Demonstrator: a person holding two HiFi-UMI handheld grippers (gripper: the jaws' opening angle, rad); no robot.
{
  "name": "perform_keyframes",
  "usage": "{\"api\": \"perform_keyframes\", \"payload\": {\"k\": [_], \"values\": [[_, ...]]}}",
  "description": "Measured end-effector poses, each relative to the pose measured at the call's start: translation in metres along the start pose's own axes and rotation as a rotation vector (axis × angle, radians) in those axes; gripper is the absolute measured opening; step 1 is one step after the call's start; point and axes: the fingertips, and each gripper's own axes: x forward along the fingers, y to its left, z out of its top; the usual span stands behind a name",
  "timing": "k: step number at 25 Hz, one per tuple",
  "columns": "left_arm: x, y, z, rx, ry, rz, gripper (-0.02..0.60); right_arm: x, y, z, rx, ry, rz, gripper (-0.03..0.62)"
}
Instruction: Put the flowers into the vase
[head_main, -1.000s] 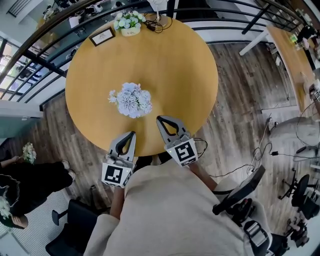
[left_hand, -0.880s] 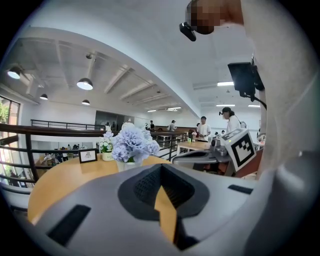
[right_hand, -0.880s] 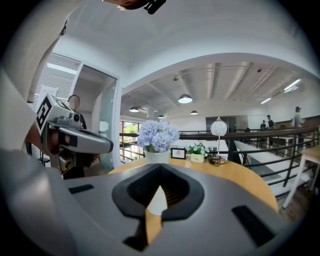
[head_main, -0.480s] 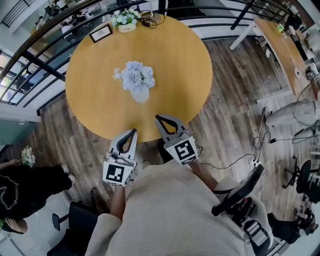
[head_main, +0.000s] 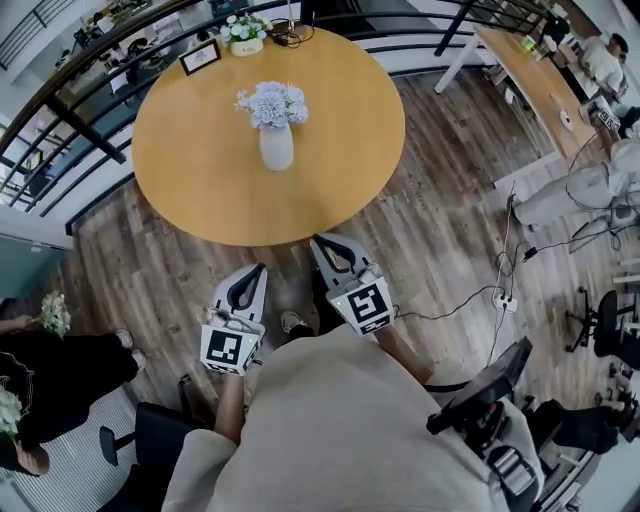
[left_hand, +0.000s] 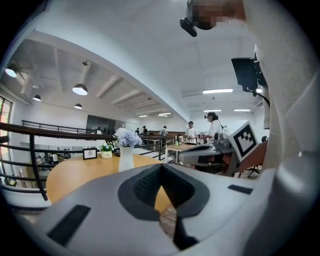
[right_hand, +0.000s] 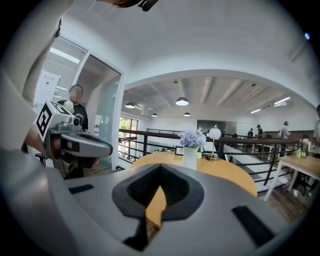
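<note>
The left claw (head_main: 257, 271) is closed on nothing: in the left gripper view its dark pads (left_hand: 145, 182) meet at the tip, with only a thin slit lower down. Just to its right, the right claw (head_main: 321, 240) is likewise closed and empty, its tips together. The two are held side by side above the wooden floor (head_main: 440, 220), angled slightly towards each other, with their tips by the near rim of the round table (head_main: 190, 190).

Well ahead of both claws, past the middle of the table, the white vase (head_main: 276, 148) stands upright. It sits a little left of the line the left claw points along and a little right of the right claw's line. The flowers (head_main: 272, 102), a pale blue and white bunch, are in the mouth of the vase.

Farther ahead, at the table's far rim, are a small potted plant (head_main: 243, 31) and a dark picture frame (head_main: 200, 56). A black railing (head_main: 70, 120) curves round behind the table. Far off to the left of the left claw, a small bouquet (head_main: 56, 309) shows beside a person in black (head_main: 60, 375).
</note>
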Motion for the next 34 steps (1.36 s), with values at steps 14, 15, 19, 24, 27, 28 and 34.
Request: {"api": "perform_keyframes", "payload": {"k": [14,15,19,24,27,28,34], "values": [[0.002,-0.036,0.016,0.008,-0.049,0.027,0.008,-0.057,-0.025,-0.007,-0.005,-0.001,-0.043,0.006],[0.004,-0.04,0.017,0.012,-0.048,0.028,0.006,-0.058,-0.027,-0.006,-0.007,-0.005,-0.038,0.006],[0.014,-0.056,0.019,0.021,-0.043,0.03,0.008,-0.065,-0.036,-0.006,-0.015,-0.013,-0.028,0.006],[0.021,-0.064,0.02,0.034,-0.04,0.026,0.008,-0.063,-0.035,-0.003,-0.036,-0.025,-0.01,0.006],[0.026,-0.065,0.023,0.048,-0.036,0.023,0.006,-0.063,-0.036,-0.003,-0.039,-0.029,-0.001,0.006],[0.028,-0.066,0.023,0.051,-0.035,0.022,0.008,-0.063,-0.037,-0.003,-0.039,-0.029,-0.001,0.006],[0.033,-0.067,0.018,0.065,-0.026,0.012,0.008,-0.061,-0.04,-0.01,-0.051,-0.013,-0.009,0.006]]}}
